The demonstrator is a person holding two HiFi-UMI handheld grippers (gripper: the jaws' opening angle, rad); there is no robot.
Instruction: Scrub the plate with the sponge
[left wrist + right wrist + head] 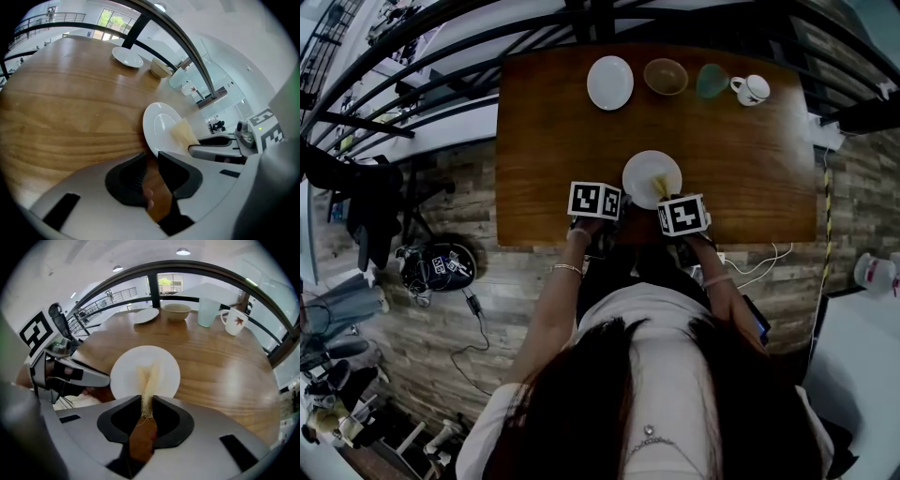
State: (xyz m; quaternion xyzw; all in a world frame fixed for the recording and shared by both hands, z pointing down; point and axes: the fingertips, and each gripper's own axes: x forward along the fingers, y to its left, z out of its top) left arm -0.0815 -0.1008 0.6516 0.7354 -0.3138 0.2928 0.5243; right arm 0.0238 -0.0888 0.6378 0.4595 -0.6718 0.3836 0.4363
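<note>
A white plate (647,171) lies near the front edge of the wooden table (544,141). My right gripper (147,401) is shut on a thin, pale yellow sponge (149,376), which stands on edge with its far end on the middle of the plate (126,366). My left gripper (151,157) comes in from the left. Its jaws are nearly together on the plate's near rim (154,143). In the left gripper view the sponge (183,132) rests on the plate beside a right finger (211,140). In the head view both marker cubes cover the jaws.
Along the table's far edge stand a second white plate (609,82), a beige bowl (666,76), a pale green glass (711,81) and a white mug (752,89). The table's front edge (544,242) runs just under both grippers.
</note>
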